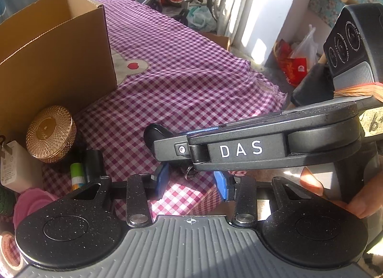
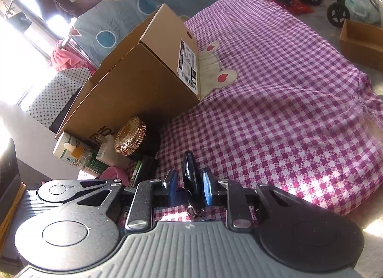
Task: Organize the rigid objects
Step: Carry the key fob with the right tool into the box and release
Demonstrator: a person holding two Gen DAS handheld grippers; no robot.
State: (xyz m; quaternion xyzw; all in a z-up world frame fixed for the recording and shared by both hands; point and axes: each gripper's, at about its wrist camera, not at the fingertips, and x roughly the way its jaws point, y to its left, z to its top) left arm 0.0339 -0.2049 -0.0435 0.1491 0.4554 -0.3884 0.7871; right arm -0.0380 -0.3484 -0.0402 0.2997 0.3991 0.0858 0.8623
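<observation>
My right gripper (image 2: 189, 183) is shut on a black key fob (image 2: 190, 172), which stands on edge between the blue pads with a key ring (image 2: 195, 211) hanging under it. In the left wrist view the right gripper (image 1: 167, 145) reaches across from the right, and the fob (image 1: 154, 133) sticks out past its tips. Below it, the blue pads of my left gripper (image 1: 191, 177) stand a narrow gap apart, with the key ring (image 1: 190, 173) dangling between them. The right gripper hides the left fingertips. An open cardboard box (image 1: 55, 50) stands at the left.
A gold patterned tin (image 1: 51, 134), a white charger (image 1: 14, 167), a green tube (image 1: 77, 172) and a bottle (image 2: 76, 155) crowd the box's near side. Purple checked cloth (image 1: 191, 74) covers the surface to its edge at the right. A hand (image 1: 347, 196) grips the right gripper's handle.
</observation>
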